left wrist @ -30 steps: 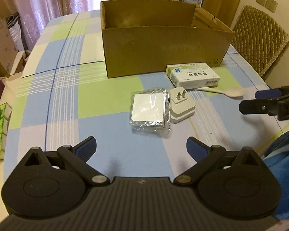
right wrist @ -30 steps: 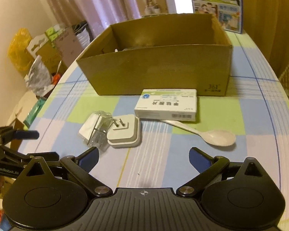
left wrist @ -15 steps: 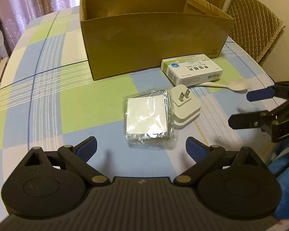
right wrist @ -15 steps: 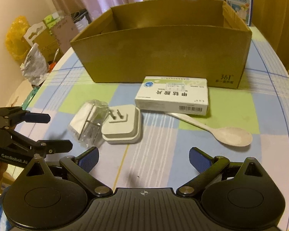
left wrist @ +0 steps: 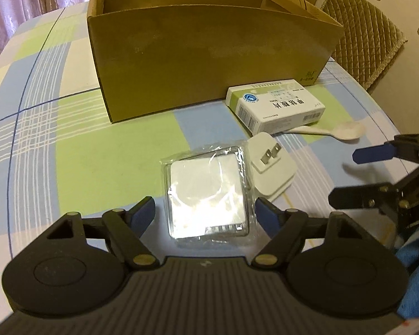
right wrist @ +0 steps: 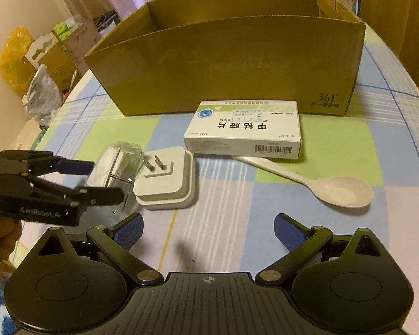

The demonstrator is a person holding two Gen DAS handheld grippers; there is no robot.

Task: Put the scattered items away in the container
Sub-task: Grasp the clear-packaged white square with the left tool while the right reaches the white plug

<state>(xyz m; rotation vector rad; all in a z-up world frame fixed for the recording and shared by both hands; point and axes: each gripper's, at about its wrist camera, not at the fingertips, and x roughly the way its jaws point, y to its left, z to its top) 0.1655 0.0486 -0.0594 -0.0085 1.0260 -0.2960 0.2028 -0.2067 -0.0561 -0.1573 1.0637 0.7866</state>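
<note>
A cardboard box (left wrist: 209,55) (right wrist: 237,64) stands at the back of the checked tablecloth. In front of it lie a plastic-wrapped white square item (left wrist: 208,192) (right wrist: 113,164), a white plug adapter (left wrist: 272,167) (right wrist: 166,178), a white medicine box (left wrist: 276,106) (right wrist: 245,131) and a pale spoon (left wrist: 340,131) (right wrist: 324,187). My left gripper (left wrist: 206,216) (right wrist: 97,180) is open, its fingers on either side of the wrapped item. My right gripper (right wrist: 208,230) (left wrist: 352,176) is open and empty, short of the adapter and spoon.
A quilted chair (left wrist: 366,36) stands at the far right of the table. Bags and cartons (right wrist: 42,64) sit on the floor to the left. Posters and small boxes are behind the cardboard box.
My left gripper moved forward and down until its open fingers flank the wrapped item. My right gripper moved forward toward the adapter and spoon. No object has moved.
</note>
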